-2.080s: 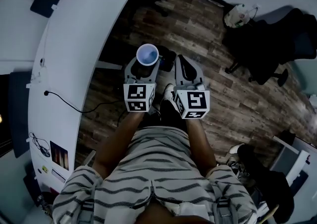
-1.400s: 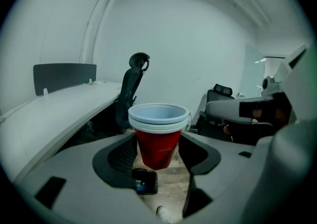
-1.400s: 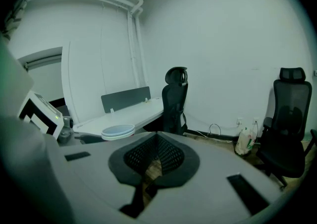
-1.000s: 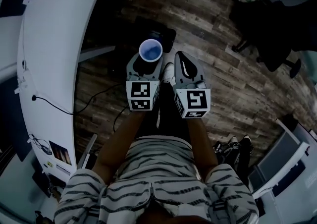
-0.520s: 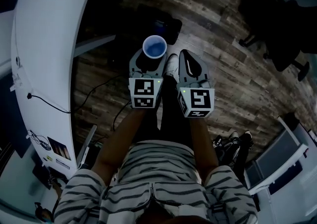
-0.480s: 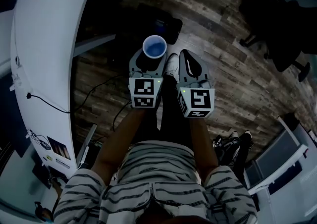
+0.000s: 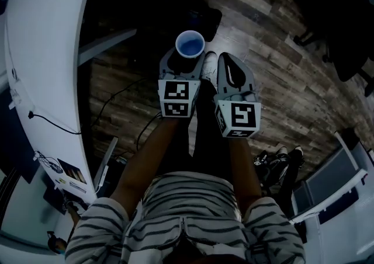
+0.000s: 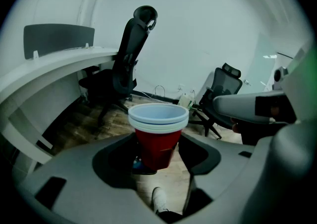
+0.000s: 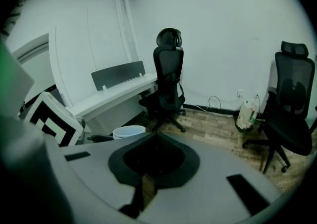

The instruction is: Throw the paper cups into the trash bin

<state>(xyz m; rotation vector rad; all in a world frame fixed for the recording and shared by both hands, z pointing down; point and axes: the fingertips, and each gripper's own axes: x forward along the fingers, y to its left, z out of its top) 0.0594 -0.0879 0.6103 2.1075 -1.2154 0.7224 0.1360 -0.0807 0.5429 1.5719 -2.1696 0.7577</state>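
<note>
A stack of red paper cups (image 8: 157,141) with pale rims stands upright between the jaws of my left gripper (image 8: 157,151), which is shut on it. From the head view I look down into the top cup (image 7: 190,44), held over the wooden floor in front of the person's legs. My right gripper (image 7: 234,75) hangs close beside it on the right, jaws shut together with nothing in them. The right gripper view shows the cup rim (image 9: 129,131) at the left of the right gripper (image 9: 154,141). A dark thing (image 7: 201,18) lies on the floor just beyond the cup; I cannot tell what it is.
A long white curved desk (image 7: 47,52) runs along the left, with cables hanging from it. Black office chairs (image 9: 168,77) (image 9: 292,111) stand by the desk and the far wall, and a pale bag (image 9: 247,111) sits at the wall. The person's shoe (image 8: 159,199) is below the cup.
The head view has swung, so the desk now runs straighter down the left. Both grippers and the cup sit slightly higher and further right in it. The grip on the cup is unchanged.
</note>
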